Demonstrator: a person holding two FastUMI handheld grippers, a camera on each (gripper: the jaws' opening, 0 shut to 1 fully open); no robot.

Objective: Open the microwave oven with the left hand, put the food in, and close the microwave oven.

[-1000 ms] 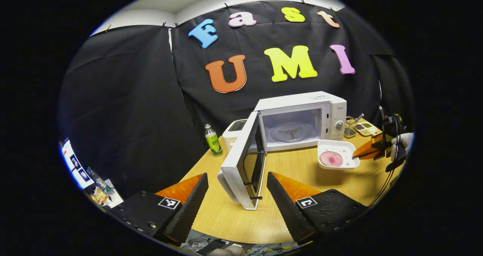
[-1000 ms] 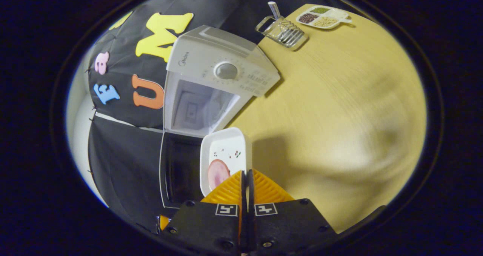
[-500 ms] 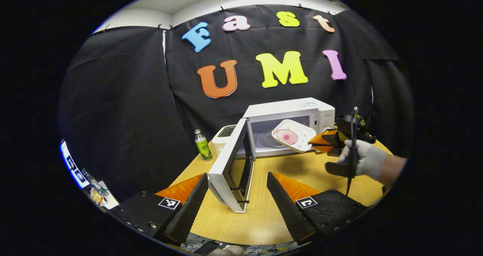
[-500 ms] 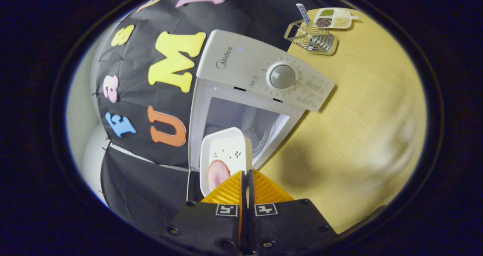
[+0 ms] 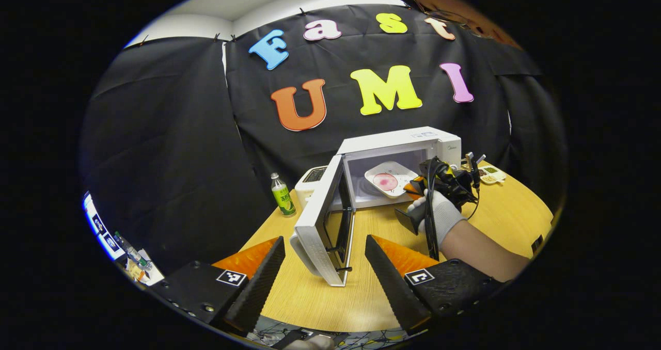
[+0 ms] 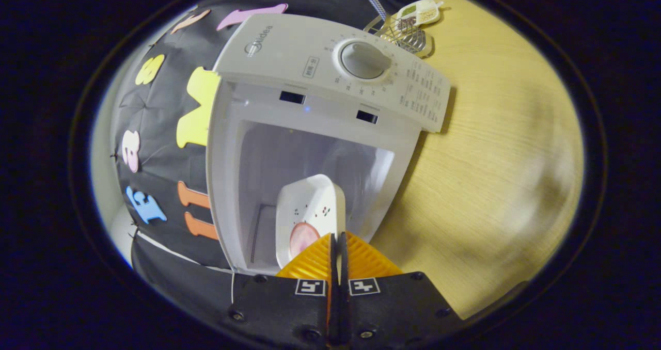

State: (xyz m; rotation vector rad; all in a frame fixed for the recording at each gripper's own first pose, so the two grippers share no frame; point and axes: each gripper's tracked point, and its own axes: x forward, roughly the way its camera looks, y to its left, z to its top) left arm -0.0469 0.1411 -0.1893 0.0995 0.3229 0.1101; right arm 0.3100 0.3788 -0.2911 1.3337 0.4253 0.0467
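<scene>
The white microwave (image 5: 403,143) stands on the wooden table with its door (image 5: 323,231) swung wide open to the left. A white dish (image 5: 387,179) with a pink slice of food (image 5: 384,182) is inside the cavity, tilted, and I cannot tell whether it rests on the turntable. My right gripper (image 5: 413,187), held by a gloved hand (image 5: 439,213), reaches into the opening. In the right gripper view that gripper (image 6: 336,236) is shut on the near rim of the dish (image 6: 310,210), with the cavity (image 6: 304,154) straight ahead. My left gripper (image 5: 324,240) stands open, in front of the door's edge and holding nothing.
A green bottle (image 5: 281,195) and a white toaster (image 5: 312,177) stand left of the microwave. Behind its right side are a wire rack (image 6: 400,30) and a divided tray (image 6: 421,12). The control panel's dial (image 6: 361,60) faces me. Bare table (image 6: 496,159) lies to the right.
The right gripper has carried the dish from above the table, right of the microwave, in through the open door. The left gripper has stayed open and barely shifted.
</scene>
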